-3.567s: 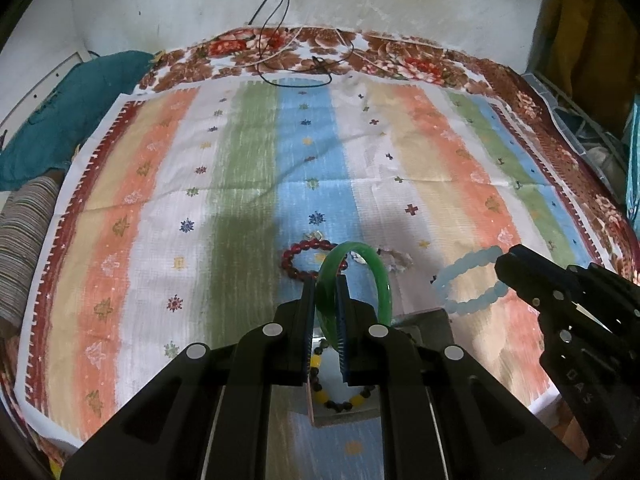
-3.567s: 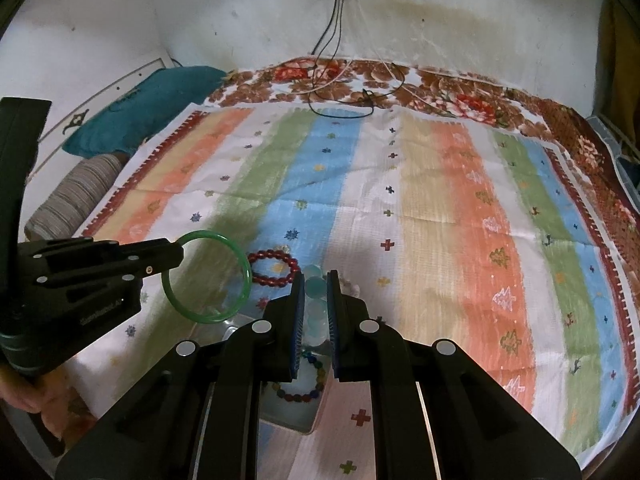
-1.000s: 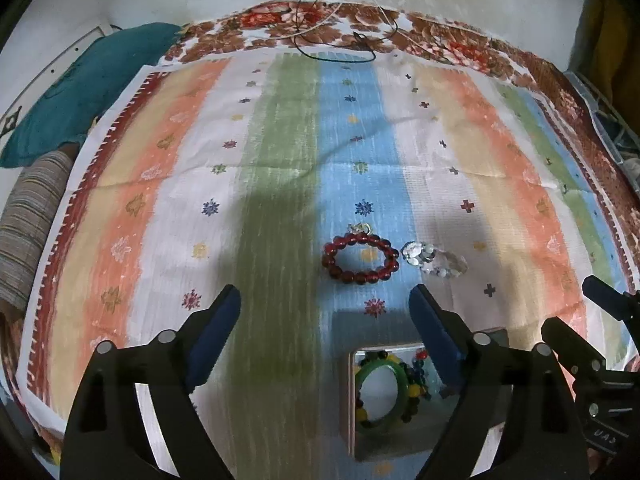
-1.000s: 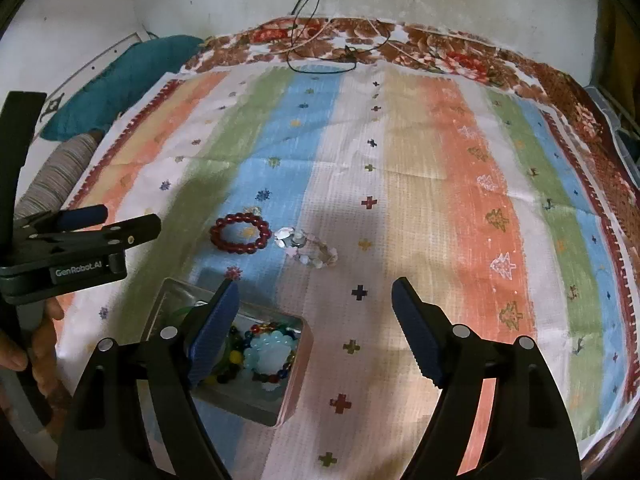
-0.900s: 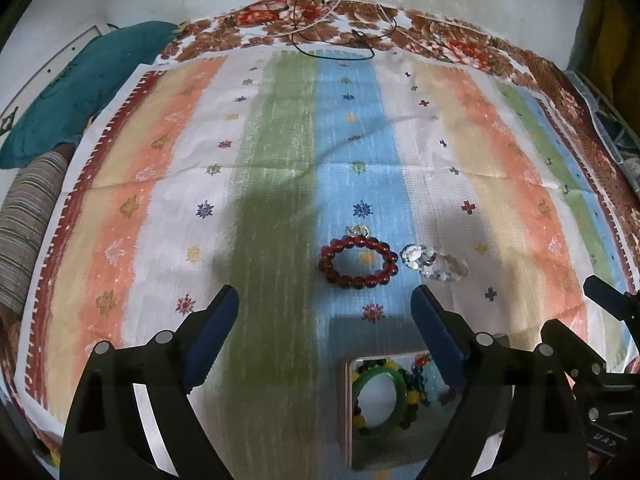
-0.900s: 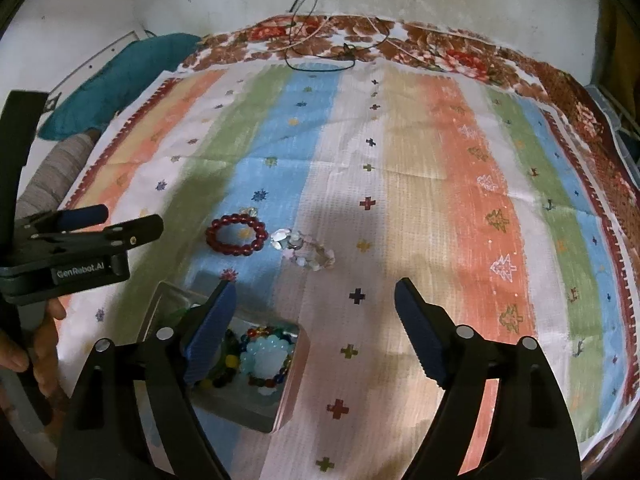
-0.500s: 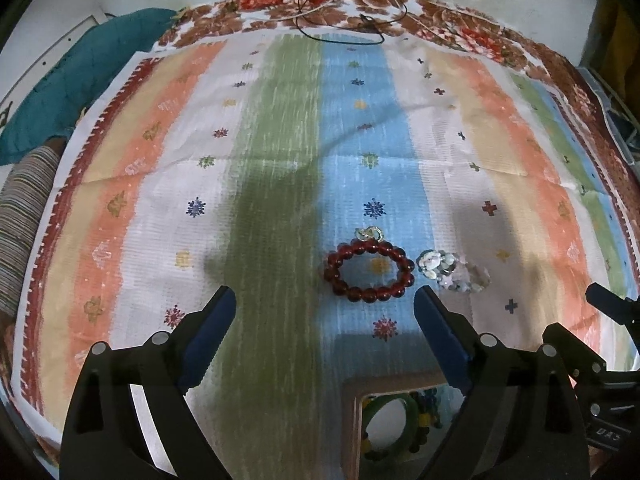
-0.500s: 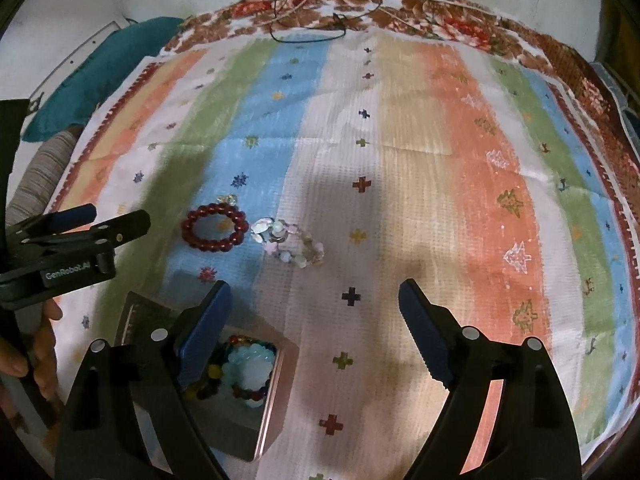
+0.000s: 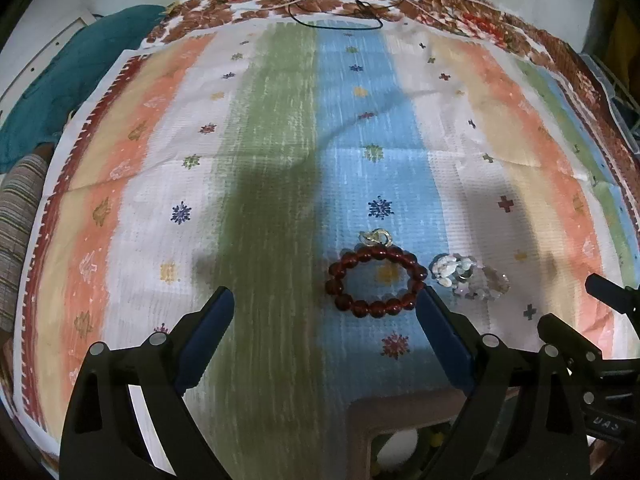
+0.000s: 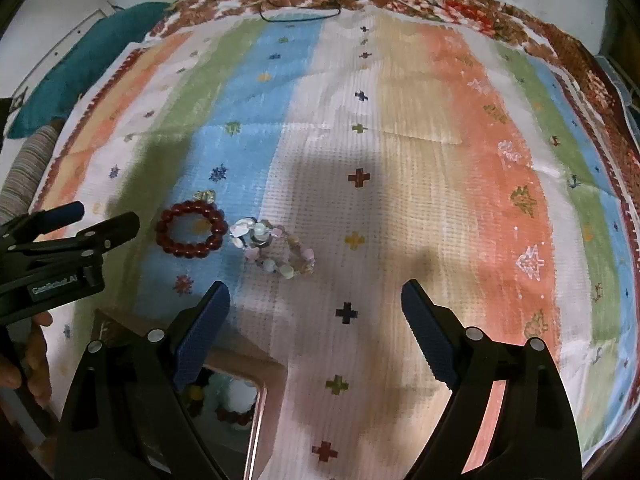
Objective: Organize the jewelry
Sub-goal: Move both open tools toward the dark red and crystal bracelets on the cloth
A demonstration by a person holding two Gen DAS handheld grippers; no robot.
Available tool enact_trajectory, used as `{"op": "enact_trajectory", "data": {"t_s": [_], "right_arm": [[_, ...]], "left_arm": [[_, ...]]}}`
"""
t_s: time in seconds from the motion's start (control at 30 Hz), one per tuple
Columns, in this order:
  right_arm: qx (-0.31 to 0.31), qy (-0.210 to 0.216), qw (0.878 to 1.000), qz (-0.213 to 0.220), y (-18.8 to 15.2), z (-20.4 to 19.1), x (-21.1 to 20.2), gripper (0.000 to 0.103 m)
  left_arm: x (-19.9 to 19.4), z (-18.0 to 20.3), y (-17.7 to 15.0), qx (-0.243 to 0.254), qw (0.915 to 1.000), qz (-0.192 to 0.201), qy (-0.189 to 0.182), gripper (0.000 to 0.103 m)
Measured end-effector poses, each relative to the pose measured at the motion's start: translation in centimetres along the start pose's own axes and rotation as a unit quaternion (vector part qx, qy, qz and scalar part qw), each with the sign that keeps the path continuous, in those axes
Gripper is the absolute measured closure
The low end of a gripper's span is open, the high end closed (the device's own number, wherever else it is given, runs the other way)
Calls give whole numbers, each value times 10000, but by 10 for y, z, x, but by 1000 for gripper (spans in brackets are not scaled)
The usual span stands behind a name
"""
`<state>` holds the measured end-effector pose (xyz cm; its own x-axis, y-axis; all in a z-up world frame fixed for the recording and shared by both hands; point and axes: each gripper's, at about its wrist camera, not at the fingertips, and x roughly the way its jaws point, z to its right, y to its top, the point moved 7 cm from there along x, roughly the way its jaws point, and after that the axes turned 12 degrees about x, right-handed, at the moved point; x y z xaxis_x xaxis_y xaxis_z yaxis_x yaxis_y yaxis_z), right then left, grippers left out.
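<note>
A dark red bead bracelet (image 9: 376,282) lies on the blue stripe of the cloth; it also shows in the right wrist view (image 10: 190,233). A pale shell and crystal bracelet (image 9: 470,276) lies just right of it, also in the right wrist view (image 10: 276,253). A small clear ring (image 9: 375,236) sits behind the red bracelet. A metal box (image 10: 256,364) holding several bracelets sits at the near edge; its rim shows in the left wrist view (image 9: 400,412). My left gripper (image 9: 325,332) is open and empty, just short of the red bracelet. My right gripper (image 10: 316,320) is open and empty, near the pale bracelet.
The striped cloth (image 9: 280,160) covers a bed. A teal pillow (image 9: 68,92) and a striped bolster (image 9: 16,224) lie at the left edge. A black cable (image 9: 336,24) lies at the far end by the wall.
Both grippers dropped bracelets into the box and opened. Since then both have moved forward, so the two loose bracelets are nearer and the box slides under the view.
</note>
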<state>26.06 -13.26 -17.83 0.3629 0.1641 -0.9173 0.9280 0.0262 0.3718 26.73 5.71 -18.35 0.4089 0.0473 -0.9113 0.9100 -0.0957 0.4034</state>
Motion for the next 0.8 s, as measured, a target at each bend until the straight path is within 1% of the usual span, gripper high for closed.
{"op": "enact_trajectory", "data": {"t_s": [0.2, 0.27, 0.47, 0.8], "right_arm": [[-18, -187, 9998, -37, 5, 2, 13, 15], [-16, -261, 9996, -52, 5, 3, 17, 15], [101, -220, 9996, -174, 9, 5, 27, 15], [64, -395, 9990, -205, 16, 6, 42, 15]], "left_arm": [[11, 0, 2, 62, 10000, -75, 23, 12], [14, -2, 3, 15, 10000, -82, 34, 12], [22, -3, 5, 0, 9999, -111, -9, 12], [35, -1, 6, 155, 9996, -221, -94, 14]]}}
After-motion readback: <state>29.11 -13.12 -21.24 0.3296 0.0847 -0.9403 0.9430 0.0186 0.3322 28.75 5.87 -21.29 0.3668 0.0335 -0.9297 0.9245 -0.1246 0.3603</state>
